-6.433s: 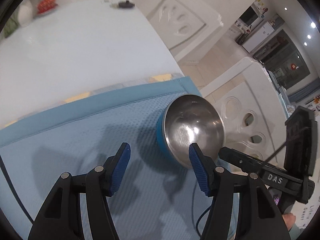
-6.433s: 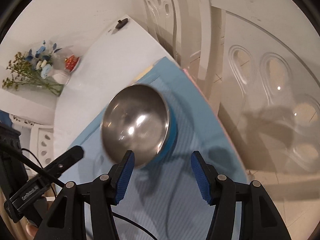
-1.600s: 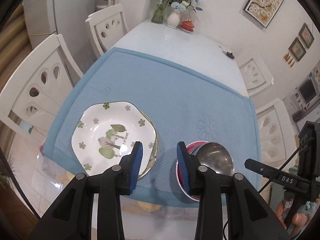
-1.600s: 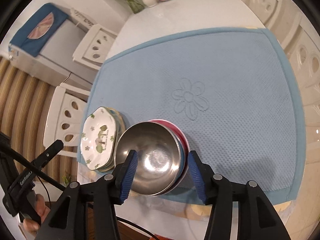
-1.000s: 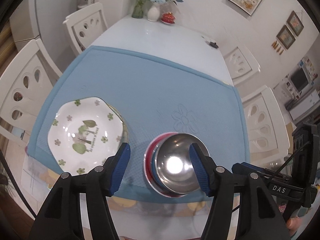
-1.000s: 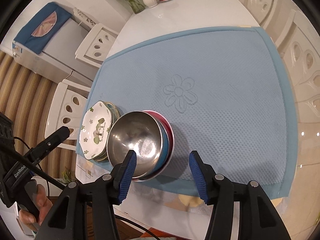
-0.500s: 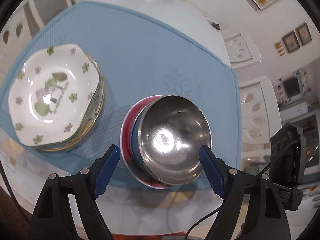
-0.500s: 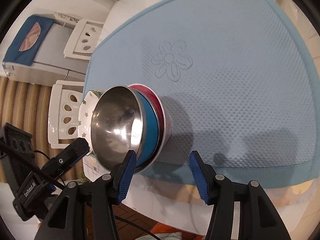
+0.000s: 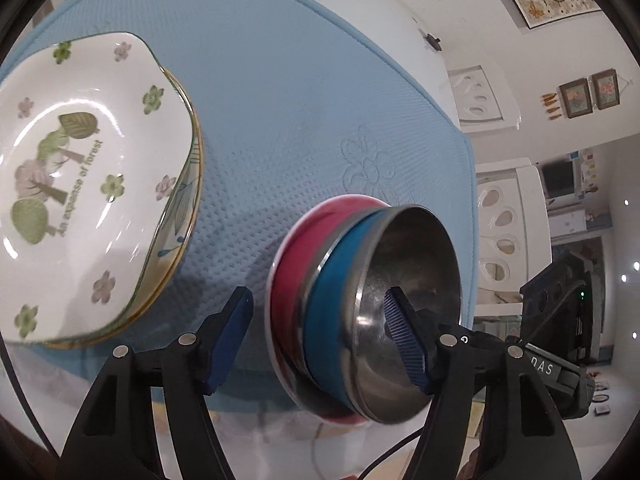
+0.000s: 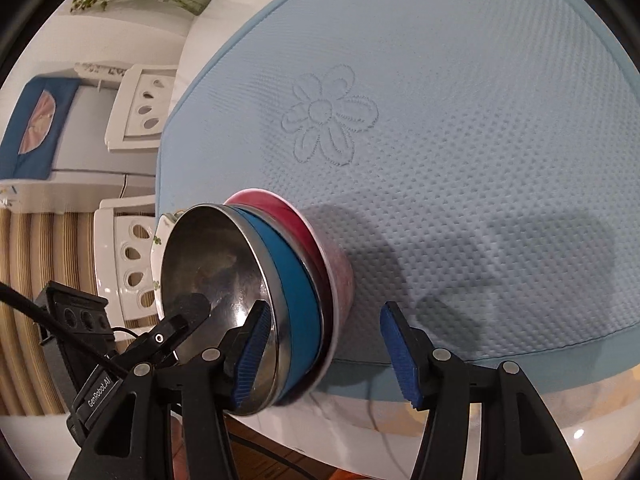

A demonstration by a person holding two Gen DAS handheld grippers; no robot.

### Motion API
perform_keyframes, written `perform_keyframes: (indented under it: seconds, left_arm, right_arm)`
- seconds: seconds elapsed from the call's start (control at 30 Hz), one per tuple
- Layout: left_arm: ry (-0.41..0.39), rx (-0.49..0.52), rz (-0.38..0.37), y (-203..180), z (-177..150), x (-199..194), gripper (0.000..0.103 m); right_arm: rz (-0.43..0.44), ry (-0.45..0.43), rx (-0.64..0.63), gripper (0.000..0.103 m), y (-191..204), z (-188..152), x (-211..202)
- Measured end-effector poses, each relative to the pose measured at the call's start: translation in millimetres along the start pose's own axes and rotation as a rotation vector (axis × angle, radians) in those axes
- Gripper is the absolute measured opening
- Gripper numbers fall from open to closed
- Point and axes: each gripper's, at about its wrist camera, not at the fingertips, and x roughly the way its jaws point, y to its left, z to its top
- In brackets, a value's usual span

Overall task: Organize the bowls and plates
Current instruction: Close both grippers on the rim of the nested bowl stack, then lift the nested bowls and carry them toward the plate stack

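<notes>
A steel bowl [image 9: 404,264] sits nested in a blue bowl [image 9: 328,300], which sits in a red bowl [image 9: 292,264], at the near edge of the blue mat [image 9: 280,100]. My left gripper [image 9: 318,336] straddles the stack's near wall, one finger inside the steel bowl and one outside the red bowl. Its jaws are closing, and a gap shows at the outer pad. My right gripper [image 10: 326,354] straddles the steel bowl [image 10: 208,264] and blue bowl [image 10: 296,300] from the other side, open, with its outer pad clear of the red bowl [image 10: 316,248].
A stack of plates topped by a white flowered plate [image 9: 80,184] lies on the mat left of the bowls. White chairs [image 9: 504,220] [image 10: 136,104] stand around the table. The table's near edge [image 10: 400,412] runs just below the mat [image 10: 440,120].
Both grippers have come down onto the bowl stack. Each now has one finger inside the steel bowl. The left jaws widened, then narrowed.
</notes>
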Motion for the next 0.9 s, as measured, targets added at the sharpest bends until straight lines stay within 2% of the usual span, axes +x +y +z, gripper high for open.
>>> perform_keyframes:
  seconds: [0.03, 0.1, 0.3, 0.57, 0.7, 0.9]
  left_arm:
    - [0.008, 0.005, -0.002, 0, 2, 3, 0.062]
    - [0.026, 0.007, -0.013, -2, 5, 9, 0.051]
    - [0.049, 0.026, 0.005, 2, 8, 19, 0.038]
    - [0.071, 0.044, -0.005, 4, 12, 22, 0.040]
    - [0.071, 0.064, -0.010, 3, 13, 24, 0.040]
    - [0.076, 0.060, -0.029, 8, 14, 25, 0.041]
  right_arm:
    - [0.003, -0.012, 0.003, 0.055, 0, -1, 1]
    - [-0.003, -0.025, 0.009, 0.055, -1, -3, 2]
    - [0.016, -0.051, 0.044, 0.055, -4, -1, 12]
    - [0.023, -0.084, 0.061, 0.055, -7, 0, 21]
    - [-0.003, -0.120, 0.013, 0.055, 2, -1, 26]
    - [0.022, -0.156, -0.009, 0.054, 5, -4, 32]
